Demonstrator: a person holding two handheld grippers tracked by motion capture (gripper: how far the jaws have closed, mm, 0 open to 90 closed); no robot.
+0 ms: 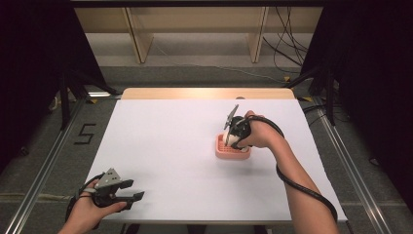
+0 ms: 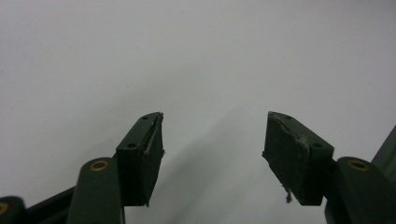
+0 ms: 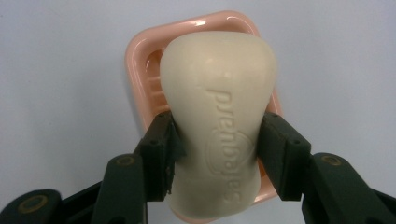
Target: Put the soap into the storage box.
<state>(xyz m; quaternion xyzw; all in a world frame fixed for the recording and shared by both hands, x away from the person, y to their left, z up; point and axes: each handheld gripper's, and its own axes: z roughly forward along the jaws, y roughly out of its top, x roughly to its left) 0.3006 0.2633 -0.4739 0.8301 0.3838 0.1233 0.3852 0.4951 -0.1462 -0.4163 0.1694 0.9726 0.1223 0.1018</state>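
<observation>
While pinching the cream soap bar (image 3: 217,116) in the right gripper (image 3: 217,154) above the pink soap dish (image 3: 140,60), keep level and centred; left gripper (image 2: 212,149) spread, idle near table (image 1: 170,146) edge.

A lab or recording studio set up for data capture is indicated, not a home. A rectangular table covered by a plain white sheet (image 1: 165,146) is placed on grey carpeted floor, flanked by long aluminium rails (image 1: 46,168) at 9 and 3 o'clock. Black curtains (image 1: 29,63) are hung at both sides. A black tape mark shaped like the digit 5 (image 1: 84,133) is stuck to the floor at 9 o'clock. Loose black cables (image 1: 287,39) are trailed across the floor at 1 o'clock, beside bare plywood shelf uprights (image 1: 139,34) at 12 o'clock
</observation>
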